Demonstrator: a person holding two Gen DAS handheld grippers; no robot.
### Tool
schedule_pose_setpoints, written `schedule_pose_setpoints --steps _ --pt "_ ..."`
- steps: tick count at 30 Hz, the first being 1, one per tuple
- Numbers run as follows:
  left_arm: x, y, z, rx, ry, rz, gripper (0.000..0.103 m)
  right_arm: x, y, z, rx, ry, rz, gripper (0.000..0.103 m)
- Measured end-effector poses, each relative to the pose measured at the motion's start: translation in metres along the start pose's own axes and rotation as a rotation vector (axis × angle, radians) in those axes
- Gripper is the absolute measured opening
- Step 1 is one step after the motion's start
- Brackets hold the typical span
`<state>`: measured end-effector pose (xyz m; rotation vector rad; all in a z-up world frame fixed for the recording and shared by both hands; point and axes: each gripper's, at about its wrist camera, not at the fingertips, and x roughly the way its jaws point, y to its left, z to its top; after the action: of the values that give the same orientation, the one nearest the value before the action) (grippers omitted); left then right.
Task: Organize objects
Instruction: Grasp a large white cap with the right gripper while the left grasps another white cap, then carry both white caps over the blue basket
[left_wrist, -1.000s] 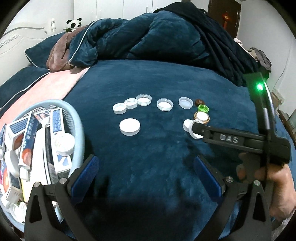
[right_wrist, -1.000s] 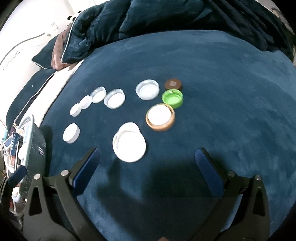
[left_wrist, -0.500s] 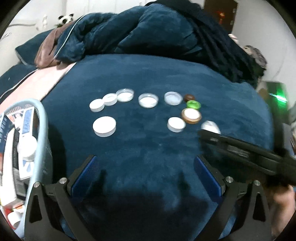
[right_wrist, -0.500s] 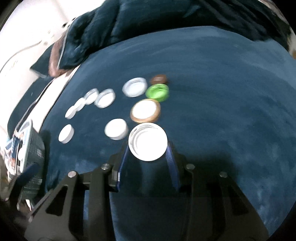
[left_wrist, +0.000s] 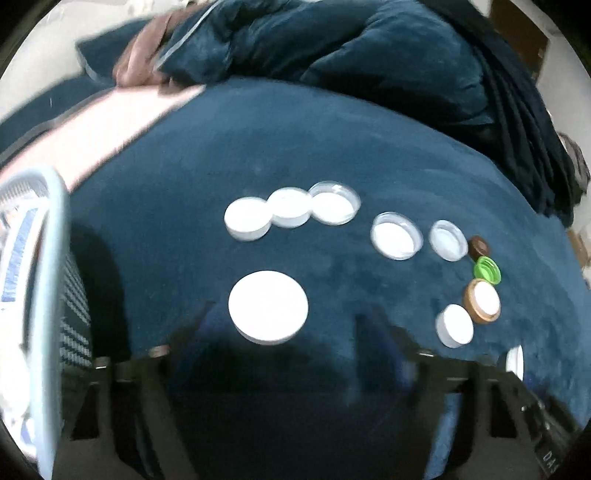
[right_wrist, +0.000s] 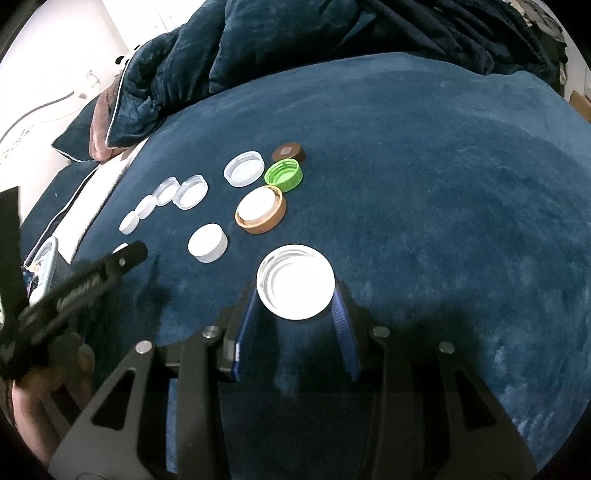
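I am holding the open white lid (right_wrist: 295, 287) between my right gripper (right_wrist: 295, 314) fingers, at 4 o'clock from the brown lid (right_wrist: 260, 209). My left gripper (left_wrist: 280, 325) fingers have just been closing around the large white cap (left_wrist: 268, 311) on the bed (right_wrist: 424, 184); blur is hiding contact. The smooth rim may be slipping out.

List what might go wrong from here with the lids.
The right tool pinches the big white lid only by its rim at the fingertips; it may well slip or flip out. The left tool, blurred and half closed, is over the flat white lid and could nudge it rather than grip it. The basket sits close beside it and might be bumped.
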<state>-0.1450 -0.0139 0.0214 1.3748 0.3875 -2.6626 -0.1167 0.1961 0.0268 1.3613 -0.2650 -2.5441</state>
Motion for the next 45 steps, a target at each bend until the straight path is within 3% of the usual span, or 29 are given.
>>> schedule_pose_setpoints --steps 1,5,15,22,36,45 --pt "-0.001 0.003 0.000 0.000 0.000 -0.003 0.041 0.000 0.001 0.000 -0.002 0.000 -0.002 0.041" --pt "-0.014 -0.001 -0.010 0.044 -0.028 -0.052 0.041 0.001 0.003 0.001 -0.009 0.001 -0.009 0.041" --pt "-0.060 -0.004 -0.031 0.120 -0.046 -0.064 0.041 -0.018 0.022 0.001 -0.032 -0.022 0.041 0.040" --pt "-0.107 0.016 -0.041 0.110 -0.104 -0.068 0.041 -0.041 0.049 0.005 -0.059 -0.055 0.088 0.040" --pt "-0.200 0.128 -0.044 -0.123 -0.247 -0.013 0.041 -0.051 0.162 -0.006 -0.234 -0.049 0.240 0.040" --pt "-0.216 0.198 -0.054 -0.296 -0.280 0.032 0.041 -0.046 0.239 -0.018 -0.371 -0.009 0.349 0.040"
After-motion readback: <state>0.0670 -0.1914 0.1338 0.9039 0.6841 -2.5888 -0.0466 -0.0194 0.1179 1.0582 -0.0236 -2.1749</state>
